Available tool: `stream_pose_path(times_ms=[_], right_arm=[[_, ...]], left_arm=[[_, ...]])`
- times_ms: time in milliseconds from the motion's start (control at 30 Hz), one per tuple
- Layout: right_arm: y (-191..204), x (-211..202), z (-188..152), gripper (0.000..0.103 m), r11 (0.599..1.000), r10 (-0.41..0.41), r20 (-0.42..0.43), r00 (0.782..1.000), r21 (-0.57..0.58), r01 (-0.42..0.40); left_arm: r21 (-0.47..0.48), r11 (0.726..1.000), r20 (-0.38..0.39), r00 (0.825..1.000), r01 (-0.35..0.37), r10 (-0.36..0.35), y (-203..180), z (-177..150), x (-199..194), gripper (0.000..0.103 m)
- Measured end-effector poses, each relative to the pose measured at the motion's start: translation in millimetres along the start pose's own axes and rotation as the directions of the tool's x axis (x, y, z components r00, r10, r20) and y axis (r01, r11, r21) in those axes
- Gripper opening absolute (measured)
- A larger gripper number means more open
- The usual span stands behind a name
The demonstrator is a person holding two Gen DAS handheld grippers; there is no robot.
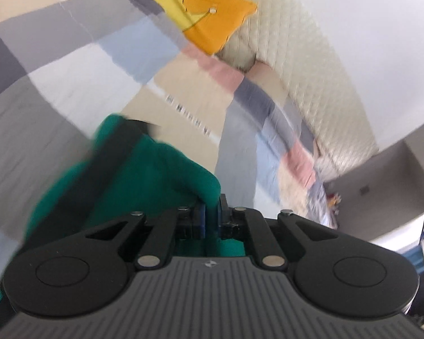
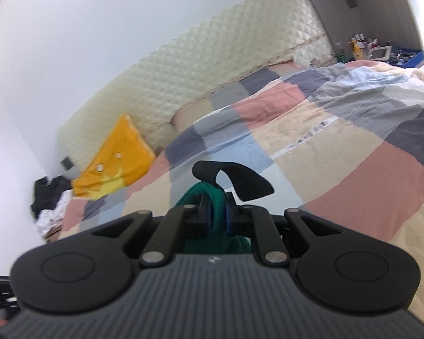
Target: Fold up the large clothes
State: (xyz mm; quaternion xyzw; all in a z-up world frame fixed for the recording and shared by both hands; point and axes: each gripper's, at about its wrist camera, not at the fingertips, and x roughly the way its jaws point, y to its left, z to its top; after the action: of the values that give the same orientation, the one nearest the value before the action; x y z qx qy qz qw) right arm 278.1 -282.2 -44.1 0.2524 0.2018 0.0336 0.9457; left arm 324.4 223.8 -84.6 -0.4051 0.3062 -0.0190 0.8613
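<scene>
A dark green garment (image 1: pixel 161 169) with a black band bunches up in front of my left gripper (image 1: pixel 211 214), whose jaws are shut on a fold of it. The left wrist view is blurred. In the right wrist view my right gripper (image 2: pixel 216 212) is shut on another part of the green garment (image 2: pixel 203 195). A curled black strip (image 2: pixel 240 180) of the same garment stands up just beyond the jaws. Both grippers hold the cloth above the patchwork bedspread (image 2: pixel 339 147).
A yellow-orange cushion (image 2: pixel 118 158) leans on the quilted cream headboard (image 2: pixel 183 84) at the bed's head. Dark and white clothes (image 2: pixel 51 197) lie piled beside the bed. Small bottles and boxes (image 2: pixel 364 48) stand on a far surface by the wall.
</scene>
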Motion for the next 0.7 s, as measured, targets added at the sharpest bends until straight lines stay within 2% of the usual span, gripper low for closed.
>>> stream_pose_path(times_ms=[133,267,433,567,700], right_arm=[[-4,46,-4,0.012,0.995,-0.099,-0.048,0.994,0.001,0.099],[-12,93,-20,0.012,0.983,-0.181,-0.125,0.975,-0.035,0.178],[-24,135,-43,0.012,0.968,-0.247,-0.206,0.947,-0.105,0.230],[-35,156,-57,0.012,0.965,-0.258,-0.276,0.926,-0.129,0.230],[-41,163,-62,0.013,0.968,-0.250,-0.316,0.915,-0.116,0.224]], left_arm=[[0.083,0.992,0.056,0.995,-0.093,0.089,-18,15,30,0.008],[0.126,0.973,0.027,0.981,-0.195,0.193,-16,24,80,0.009],[0.243,0.924,-0.007,0.952,-0.295,0.306,-3,23,132,0.009],[0.271,0.905,-0.063,0.932,-0.328,0.357,18,15,152,0.010],[0.279,0.906,-0.080,0.933,-0.317,0.351,23,15,158,0.010]])
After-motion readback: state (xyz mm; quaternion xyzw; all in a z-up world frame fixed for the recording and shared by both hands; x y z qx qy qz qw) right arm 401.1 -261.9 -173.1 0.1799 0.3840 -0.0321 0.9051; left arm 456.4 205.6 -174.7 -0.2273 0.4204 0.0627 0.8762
